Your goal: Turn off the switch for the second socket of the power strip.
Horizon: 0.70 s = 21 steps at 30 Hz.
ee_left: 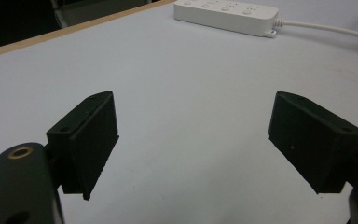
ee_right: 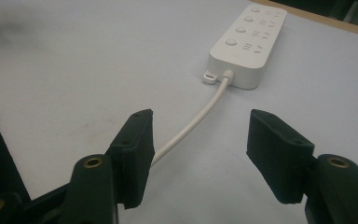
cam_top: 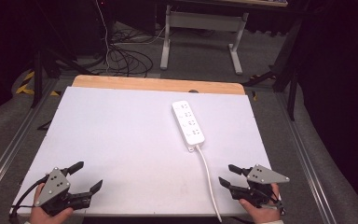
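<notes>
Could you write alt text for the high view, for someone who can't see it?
A white power strip lies on a white table, its cord running to the near edge. Two hands hold open black claws at the near corners, the left claw and the right claw, both empty.

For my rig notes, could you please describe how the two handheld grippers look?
Each of the left gripper and right gripper is black, with two blocky, wedge-shaped jaws, a grey three-cornered plate with dark holes on top, and brass-ringed screw holes. A black cable trails from the left one.
</notes>
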Each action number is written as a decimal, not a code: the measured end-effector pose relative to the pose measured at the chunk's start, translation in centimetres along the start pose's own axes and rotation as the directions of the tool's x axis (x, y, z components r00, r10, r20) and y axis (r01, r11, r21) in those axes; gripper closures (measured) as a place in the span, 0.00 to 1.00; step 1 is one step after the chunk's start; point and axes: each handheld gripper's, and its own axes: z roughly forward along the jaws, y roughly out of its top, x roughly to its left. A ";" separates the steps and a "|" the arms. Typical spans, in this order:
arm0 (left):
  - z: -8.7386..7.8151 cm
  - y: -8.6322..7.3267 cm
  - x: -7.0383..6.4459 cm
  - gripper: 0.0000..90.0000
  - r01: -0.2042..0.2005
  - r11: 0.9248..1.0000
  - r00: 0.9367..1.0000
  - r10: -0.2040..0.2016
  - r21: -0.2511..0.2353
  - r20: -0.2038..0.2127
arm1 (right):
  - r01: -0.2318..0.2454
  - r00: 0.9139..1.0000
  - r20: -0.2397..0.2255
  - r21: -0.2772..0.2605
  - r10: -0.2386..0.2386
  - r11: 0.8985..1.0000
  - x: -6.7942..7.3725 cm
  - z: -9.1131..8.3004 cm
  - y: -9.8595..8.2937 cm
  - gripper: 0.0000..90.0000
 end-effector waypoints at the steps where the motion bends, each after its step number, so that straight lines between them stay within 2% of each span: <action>1: 0.0 0.0 0.0 0.18 0.002 1.000 1.000 -0.002 -0.001 -0.005 | 0.000 1.000 0.000 0.000 0.000 1.000 0.0 0.0 0.0 0.46; 13: 0.1 0.0 0.0 0.18 0.016 1.000 1.000 -0.016 0.000 -0.022 | 0.007 1.000 0.002 -0.004 -0.007 1.000 0.1 0.0 0.1 0.46; 17: -0.1 0.0 0.1 0.18 0.001 1.000 0.999 -0.001 0.001 -0.037 | 0.021 1.000 0.012 -0.002 -0.021 1.000 0.3 0.0 0.2 0.46; 19: -0.1 0.0 0.2 0.18 0.017 1.000 0.999 -0.017 -0.002 -0.034 | 0.022 1.000 0.008 0.002 -0.022 1.000 0.3 0.0 0.2 0.45; 21: -0.1 0.0 0.3 0.18 0.014 1.000 0.999 -0.014 -0.004 -0.036 | 0.020 1.000 0.009 0.003 -0.020 1.000 0.3 0.0 0.3 0.45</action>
